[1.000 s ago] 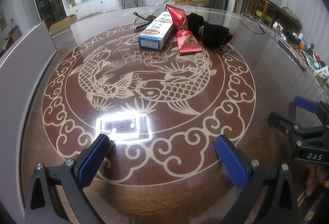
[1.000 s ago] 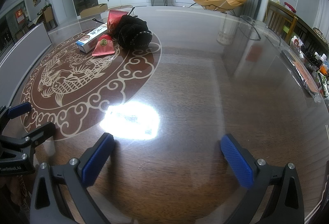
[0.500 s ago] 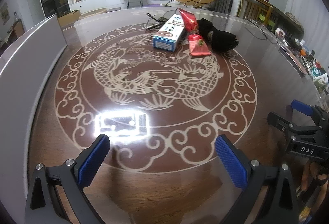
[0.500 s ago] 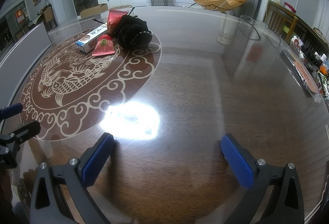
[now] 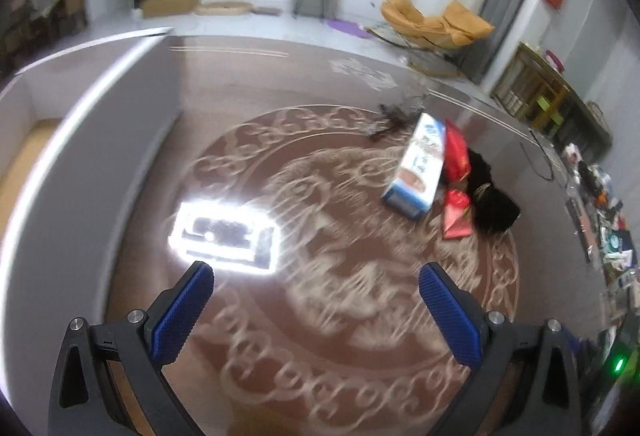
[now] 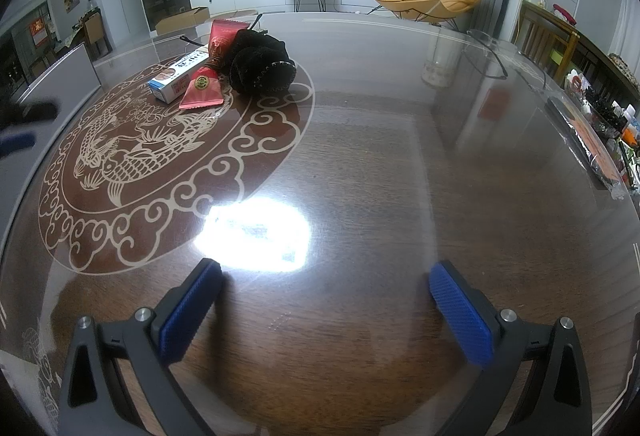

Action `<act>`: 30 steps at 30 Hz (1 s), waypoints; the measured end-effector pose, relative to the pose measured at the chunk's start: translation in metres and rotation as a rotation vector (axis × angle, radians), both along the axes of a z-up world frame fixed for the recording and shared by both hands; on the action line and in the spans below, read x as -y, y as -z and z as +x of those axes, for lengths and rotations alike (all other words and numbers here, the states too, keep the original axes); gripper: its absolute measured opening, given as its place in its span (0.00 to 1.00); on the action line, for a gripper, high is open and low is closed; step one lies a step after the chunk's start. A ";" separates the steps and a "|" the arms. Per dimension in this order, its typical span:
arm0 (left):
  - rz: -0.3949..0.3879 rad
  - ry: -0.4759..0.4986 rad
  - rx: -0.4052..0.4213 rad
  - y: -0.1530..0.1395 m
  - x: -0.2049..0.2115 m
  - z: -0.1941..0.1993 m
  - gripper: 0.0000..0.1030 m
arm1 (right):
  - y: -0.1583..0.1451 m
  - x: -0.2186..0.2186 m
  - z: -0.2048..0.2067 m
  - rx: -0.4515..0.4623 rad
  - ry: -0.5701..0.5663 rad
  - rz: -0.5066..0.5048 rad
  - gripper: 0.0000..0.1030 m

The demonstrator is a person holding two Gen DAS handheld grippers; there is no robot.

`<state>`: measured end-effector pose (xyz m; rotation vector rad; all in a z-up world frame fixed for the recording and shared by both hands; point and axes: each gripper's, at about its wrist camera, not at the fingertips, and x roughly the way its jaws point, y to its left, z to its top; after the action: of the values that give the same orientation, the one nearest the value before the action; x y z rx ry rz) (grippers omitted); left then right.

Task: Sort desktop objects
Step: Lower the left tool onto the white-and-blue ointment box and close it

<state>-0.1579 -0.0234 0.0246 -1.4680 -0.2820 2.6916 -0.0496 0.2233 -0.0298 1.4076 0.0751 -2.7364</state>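
Both grippers, left [image 5: 316,290] and right [image 6: 326,286], gape wide and empty above the table [image 6: 380,172]; black drawstring pouch [image 6: 260,64] touches red packets [image 6: 202,92] beside a blue-white box [image 6: 176,78], its contents unseen.

The left gripper [image 5: 316,288] hangs above the bench [image 5: 320,376] with its two blue-padded fingers [image 5: 182,312] spread wide apart and nothing between them. Its view is smeared by motion blur. The right gripper [image 6: 326,292] sits low over the bench, its blue-padded fingers [image 6: 192,310] likewise spread wide and holding nothing. At the far left edge of the right wrist view, a blurred dark and blue shape is the left gripper's tip.
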 end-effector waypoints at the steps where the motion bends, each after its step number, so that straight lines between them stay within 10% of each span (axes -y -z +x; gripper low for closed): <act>1: -0.019 0.030 0.017 0.003 -0.008 -0.012 1.00 | 0.000 0.000 0.000 0.000 0.000 0.000 1.00; 9: -0.114 0.242 0.054 0.024 -0.064 -0.070 1.00 | 0.000 0.000 0.000 0.000 0.000 0.000 1.00; 27: -0.171 0.291 0.079 0.047 -0.098 -0.128 1.00 | 0.000 0.000 0.001 0.000 0.000 0.000 1.00; 30: -0.196 0.285 0.025 0.045 -0.097 -0.124 0.74 | 0.000 0.001 0.001 0.000 0.000 0.000 1.00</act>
<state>-0.2821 0.0741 -0.0204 -1.4606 0.1826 2.5295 -0.0487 0.2226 -0.0294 1.4072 0.0745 -2.7367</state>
